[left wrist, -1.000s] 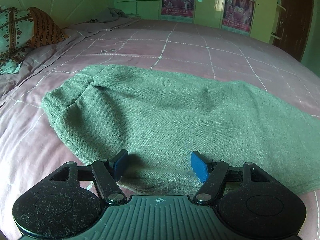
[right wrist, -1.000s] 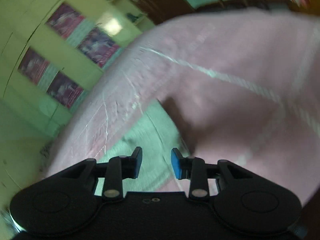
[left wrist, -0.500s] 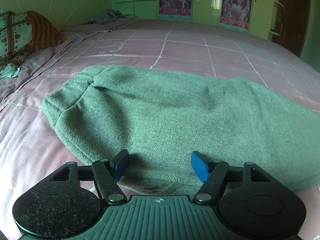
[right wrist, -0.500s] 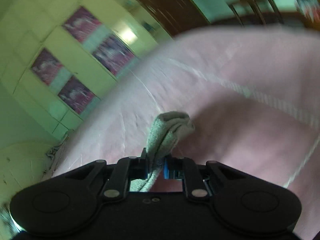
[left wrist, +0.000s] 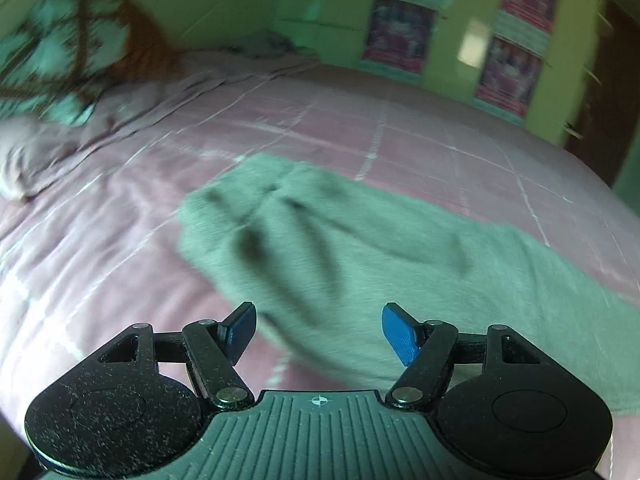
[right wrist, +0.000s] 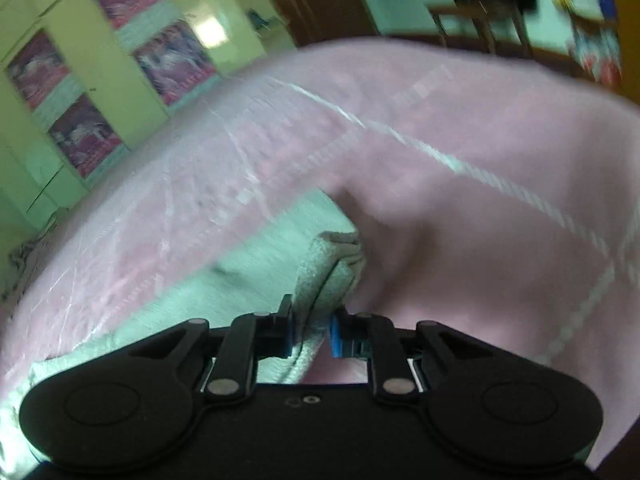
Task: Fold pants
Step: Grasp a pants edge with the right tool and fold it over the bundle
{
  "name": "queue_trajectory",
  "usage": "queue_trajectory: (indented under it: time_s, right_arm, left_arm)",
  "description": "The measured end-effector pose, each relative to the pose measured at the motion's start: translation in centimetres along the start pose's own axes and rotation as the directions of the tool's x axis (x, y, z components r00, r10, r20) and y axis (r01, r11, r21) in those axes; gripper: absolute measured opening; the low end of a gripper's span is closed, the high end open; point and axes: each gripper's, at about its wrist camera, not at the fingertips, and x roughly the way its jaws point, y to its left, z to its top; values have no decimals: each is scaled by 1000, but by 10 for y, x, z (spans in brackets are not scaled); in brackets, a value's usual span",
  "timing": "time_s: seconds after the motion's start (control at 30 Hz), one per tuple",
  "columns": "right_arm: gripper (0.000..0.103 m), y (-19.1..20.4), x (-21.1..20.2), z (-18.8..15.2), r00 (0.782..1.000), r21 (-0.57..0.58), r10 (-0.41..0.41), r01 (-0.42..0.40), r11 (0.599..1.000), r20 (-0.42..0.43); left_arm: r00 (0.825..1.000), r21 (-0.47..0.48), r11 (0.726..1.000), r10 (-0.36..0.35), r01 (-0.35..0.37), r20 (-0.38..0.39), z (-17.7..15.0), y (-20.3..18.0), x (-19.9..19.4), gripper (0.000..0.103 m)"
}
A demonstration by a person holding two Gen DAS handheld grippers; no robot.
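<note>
the right tongs (right wrist: 311,330), just closed, pinch a bunched end of the green knit pants (left wrist: 400,264) on the pink quilted bed (left wrist: 120,248), left tongs (left wrist: 319,330) open above; a shallow bite may slip free.

The pants (left wrist: 400,256) were a matt, fuzzy green knit cloth, ribbed at the hem. The bed (left wrist: 420,148) wore soft pink quilted cloth with pale stitched lines. The left claw (left wrist: 319,332) was matt black speckled plastic with blue textured pads (left wrist: 400,336).

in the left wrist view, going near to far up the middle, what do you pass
left tongs → green pants → pink bedspread → green wall with posters
</note>
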Motion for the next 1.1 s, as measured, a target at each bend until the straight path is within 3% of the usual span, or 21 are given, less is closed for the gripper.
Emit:
queue_trajectory:
  time_s: [0.13,0.27,0.37,0.43,0.53,0.57,0.6,0.67,0.8,0.97,1.0,1.03,1.07,1.1]
  right_arm:
    - [16,69,-2,14,996,-112,54,-46,993,68]
    - [16,173,9,5,983,-273,176,-156,949,51]
    - [15,251,20,-25,957,-390,289,-274,879,-21]
    - [15,299,26,-59,927,-449,356,-370,813,-119]
    - [15,352,39,-124,879,-550,379,-477,686,-291]
    - [15,362,42,-146,864,-582,370,-503,639,-341]
    - [15,371,43,-169,863,-627,346,-505,593,-368]
    - [16,376,43,-200,886,-702,293,-463,540,-359]
    - [16,371,34,-221,900,-732,282,-434,525,-331]
    - [20,372,34,-221,898,-749,292,-438,497,-330]
    - [23,372,35,-223,893,-752,294,-447,485,-341]
    - [35,374,37,-227,880,-744,302,-471,473,-366]
    - [52,373,35,-231,858,-727,312,-512,457,-409]
    - [54,374,30,-232,822,-688,348,-569,450,-451]
  left_arm:
    - [999,-67,998,4,-7,-48,-7,31,4,70]
    - [998,-110,994,-15,9,-53,-19,51,1,70]
    - [998,-129,991,-32,24,-58,-27,63,0,70]
    - [998,-133,991,-38,30,-59,-32,68,-3,70]
    - [997,-138,990,-43,35,-58,-38,77,-9,70]
    - [997,-137,990,-43,35,-57,-40,79,-11,70]
    - [998,-133,990,-41,33,-56,-42,80,-14,70]
    - [998,-127,991,-41,33,-57,-44,84,-17,70]
    - [997,-121,992,-42,35,-59,-47,87,-16,70]
    - [998,-126,991,-41,33,-57,-48,80,-16,70]
    - [997,-125,992,-42,35,-59,-48,77,-17,70]
    - [997,-122,992,-46,38,-60,-47,73,-18,70]
    - [997,-117,992,-49,42,-60,-47,70,-19,70]
    - [997,-113,993,-51,44,-60,-46,66,-20,70]
